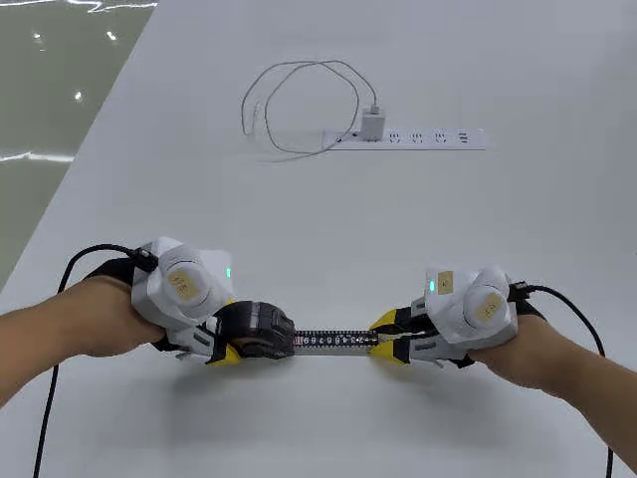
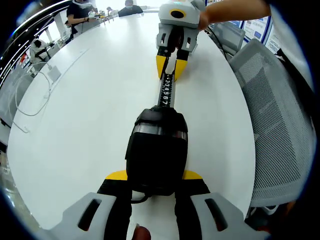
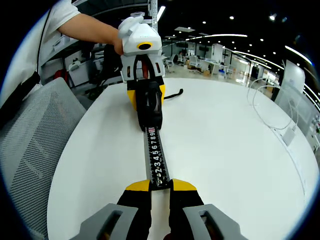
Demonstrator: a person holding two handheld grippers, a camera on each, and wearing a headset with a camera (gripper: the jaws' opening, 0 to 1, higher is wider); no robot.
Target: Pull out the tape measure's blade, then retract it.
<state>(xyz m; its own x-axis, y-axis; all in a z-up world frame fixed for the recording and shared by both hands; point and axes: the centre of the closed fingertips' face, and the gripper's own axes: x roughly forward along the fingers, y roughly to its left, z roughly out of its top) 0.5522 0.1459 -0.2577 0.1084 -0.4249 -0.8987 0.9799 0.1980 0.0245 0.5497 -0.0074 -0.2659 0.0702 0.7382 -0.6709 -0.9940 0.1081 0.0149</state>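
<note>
A black tape measure case lies on the white table, and my left gripper is shut on it. In the left gripper view the case sits between the yellow-tipped jaws. A short length of numbered blade runs from the case to my right gripper, which is shut on the blade's end. The right gripper view shows the blade leading away from my right gripper to the case, with the left gripper behind it. From the left gripper view, the right gripper pinches the blade.
A white power strip with a charger and a looping white cable lies at the far side of the table. The table's left edge borders a green floor. A grey mesh chair stands beside the table.
</note>
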